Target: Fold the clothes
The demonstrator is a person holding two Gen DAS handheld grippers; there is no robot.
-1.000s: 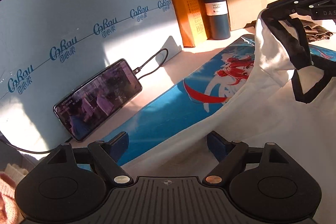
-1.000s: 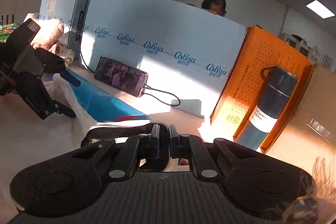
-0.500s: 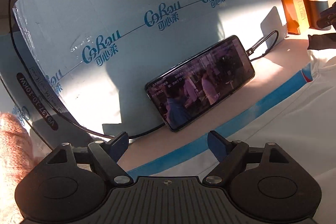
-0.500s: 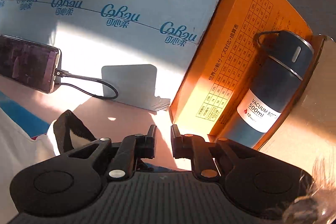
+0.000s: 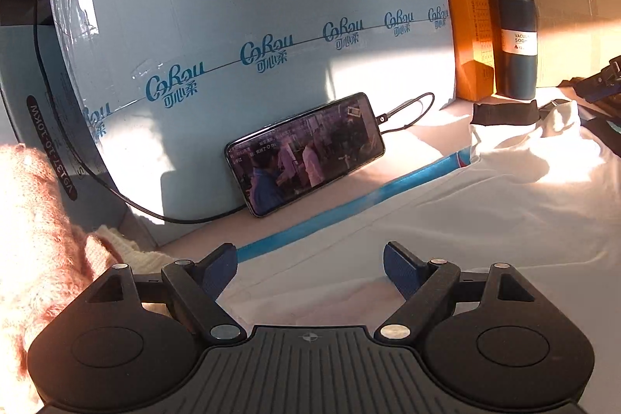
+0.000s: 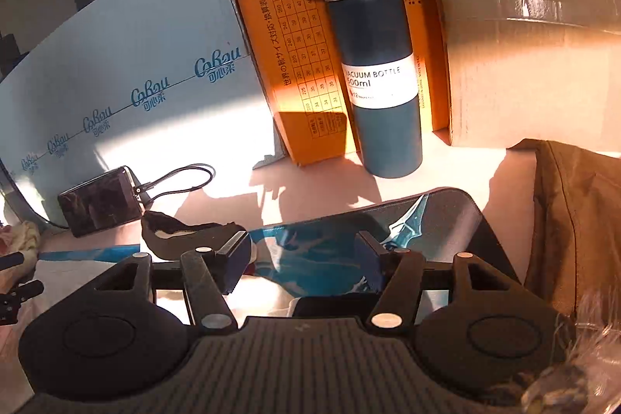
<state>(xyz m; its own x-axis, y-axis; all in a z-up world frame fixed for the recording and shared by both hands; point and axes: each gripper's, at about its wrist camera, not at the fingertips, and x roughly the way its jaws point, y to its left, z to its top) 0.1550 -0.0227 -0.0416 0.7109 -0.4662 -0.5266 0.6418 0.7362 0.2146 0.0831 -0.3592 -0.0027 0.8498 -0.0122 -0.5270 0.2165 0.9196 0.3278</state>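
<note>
Left wrist view: left claw [image 5: 310,260] spread wide, empty, over white garment [image 5: 446,220] lying on bench | right claw [image 6: 302,258] also parted, empty, near black cuff [image 6: 186,235] | I'd pinch one edge layer, fold squarely.

The shirt [image 5: 446,220] ahead of the left gripper [image 5: 310,268] is smooth white cloth with a black ribbed cuff [image 5: 504,113]. Left of that tool lies a fuzzy pink knit [image 5: 31,239]; beyond it a glossy glass phone [image 5: 304,154] leans on a film-wrapped box [image 5: 252,26]. Ahead of the right gripper [image 6: 302,260], whose plastic looks matt black, stands a matt blue flask [image 6: 378,64] with a paper label against printed orange cardboard [image 6: 279,26].
</note>
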